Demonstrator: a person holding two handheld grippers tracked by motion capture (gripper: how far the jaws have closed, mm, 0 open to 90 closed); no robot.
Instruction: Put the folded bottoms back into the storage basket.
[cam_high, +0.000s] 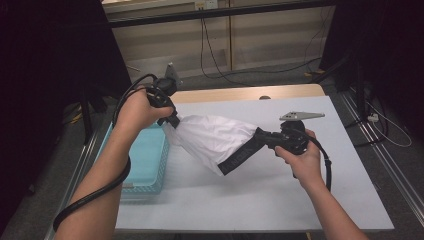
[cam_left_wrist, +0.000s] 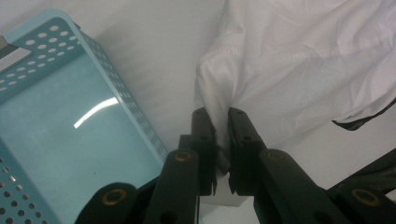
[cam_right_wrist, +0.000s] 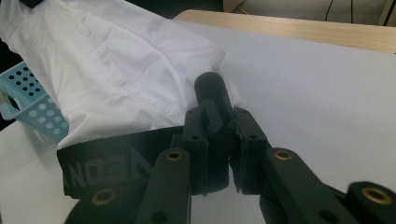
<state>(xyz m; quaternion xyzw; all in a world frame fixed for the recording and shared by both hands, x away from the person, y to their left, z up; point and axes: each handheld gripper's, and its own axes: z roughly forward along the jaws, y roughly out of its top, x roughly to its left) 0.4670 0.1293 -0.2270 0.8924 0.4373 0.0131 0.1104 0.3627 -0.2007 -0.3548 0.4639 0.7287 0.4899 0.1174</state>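
White shorts (cam_high: 210, 140) held stretched above the worktop (cam_high: 260, 195) beside the basket (cam_high: 145, 165), left gripper (cam_high: 173, 121) and right gripper (cam_high: 261, 134) each clamped on an edge; next move likely folding or lowering into the basket

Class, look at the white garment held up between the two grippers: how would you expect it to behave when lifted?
The white garment is probably floppy: it sags and creases between the left gripper and right gripper. It is likely light, since small pinches hold it. Its black waistband looks thicker, perhaps firmer.
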